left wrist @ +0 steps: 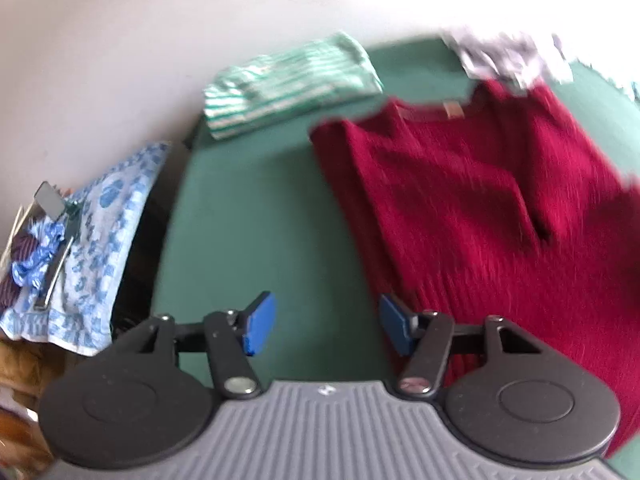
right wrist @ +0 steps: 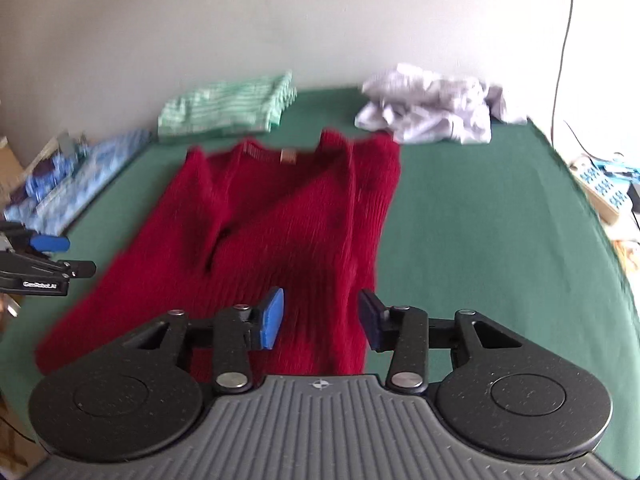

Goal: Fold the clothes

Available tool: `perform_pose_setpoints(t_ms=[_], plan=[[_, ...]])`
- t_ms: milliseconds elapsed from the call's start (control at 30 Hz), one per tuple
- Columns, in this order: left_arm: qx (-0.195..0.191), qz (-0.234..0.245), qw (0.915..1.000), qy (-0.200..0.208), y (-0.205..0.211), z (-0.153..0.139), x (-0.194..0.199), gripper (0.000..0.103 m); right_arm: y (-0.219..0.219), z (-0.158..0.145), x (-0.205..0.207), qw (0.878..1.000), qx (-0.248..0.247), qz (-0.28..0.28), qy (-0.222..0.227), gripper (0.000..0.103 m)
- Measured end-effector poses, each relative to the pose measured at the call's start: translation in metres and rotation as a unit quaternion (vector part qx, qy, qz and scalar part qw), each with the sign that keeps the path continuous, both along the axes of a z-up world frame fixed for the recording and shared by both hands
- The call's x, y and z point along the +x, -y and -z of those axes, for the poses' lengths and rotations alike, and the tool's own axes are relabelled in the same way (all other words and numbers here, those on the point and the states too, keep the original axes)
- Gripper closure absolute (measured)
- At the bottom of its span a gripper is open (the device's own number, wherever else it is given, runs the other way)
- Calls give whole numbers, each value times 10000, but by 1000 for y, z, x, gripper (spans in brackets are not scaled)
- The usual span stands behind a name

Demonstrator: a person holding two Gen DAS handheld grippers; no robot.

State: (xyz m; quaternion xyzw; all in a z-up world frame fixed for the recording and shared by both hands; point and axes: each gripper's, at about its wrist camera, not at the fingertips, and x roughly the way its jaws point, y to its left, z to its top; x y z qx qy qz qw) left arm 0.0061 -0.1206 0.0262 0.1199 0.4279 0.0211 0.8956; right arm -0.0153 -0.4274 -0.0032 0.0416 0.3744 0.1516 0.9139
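Red sweater (right wrist: 280,220) lying on the green counter (right wrist: 480,220), sleeves maybe tucked in, blurry, left tool (left wrist: 326,322) and right tool (right wrist: 320,318) both loose, holding nothing, striped folded shirt (right wrist: 224,108) behind

Both wrist views look steeply down, left beside and right over the shared red sweater (left wrist: 480,208) on the green table (right wrist: 480,220).
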Motion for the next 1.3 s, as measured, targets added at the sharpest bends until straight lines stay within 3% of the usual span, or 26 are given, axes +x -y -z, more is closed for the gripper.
perform_pose_setpoints(t_ms=[133,200,300,433,533,600,633,700,733,767,833,933,1033,1100,1133,1200,1233,1267,1300], plan=[[-421,88,9987,271,14,-16,10,28,8,-14,29,9999,132,89,-20,58],[-288,183,9992,216,30,-8,15,26,5,-14,26,9998,176,-91,17,59],[21,253,9996,112,42,3,13,29,-1,-6,25,9993,-181,-338,-42,59],[-389,442,9983,16,25,10,-6,17,7,2,10,9974,-229,-683,12,55],[-611,383,9970,-271,17,24,-1,18,10,13,5,9979,-204,-613,67,52],[-703,356,9959,-434,20,35,4,23,7,19,7,9986,-48,-521,21,53],[-782,351,9948,-543,22,39,7,30,4,22,9,9986,26,-521,27,56],[-996,448,9925,-549,25,42,10,48,-3,29,12,9982,52,-598,-28,73],[-1064,499,9916,-533,26,40,9,63,-7,31,13,9980,-51,-630,-77,95],[-1083,517,9914,-514,27,38,8,76,-11,33,13,9977,-151,-658,-113,96],[-1077,496,9922,-383,25,29,6,90,-10,24,9,9979,-152,-609,133,97],[-1100,468,9928,-80,19,15,13,90,-7,11,12,9981,63,-454,405,97],[-1068,443,9931,-206,14,29,35,88,-12,19,28,9987,119,-245,441,97],[-1029,530,9930,-213,16,40,38,75,-16,38,42,9997,127,-203,91,96],[-1004,575,9931,-215,18,45,39,74,-16,48,46,9999,97,-92,-57,93],[-776,704,9943,-179,20,39,36,61,-11,47,44,9999,147,-32,2,85],[-763,676,9947,-129,16,33,34,50,-9,39,40,9999,56,19,110,69],[-780,628,9950,17,11,24,30,50,-8,31,37,9997,-36,71,219,62],[-760,572,9953,161,8,15,26,50,-6,23,33,9993,-125,113,335,63]])
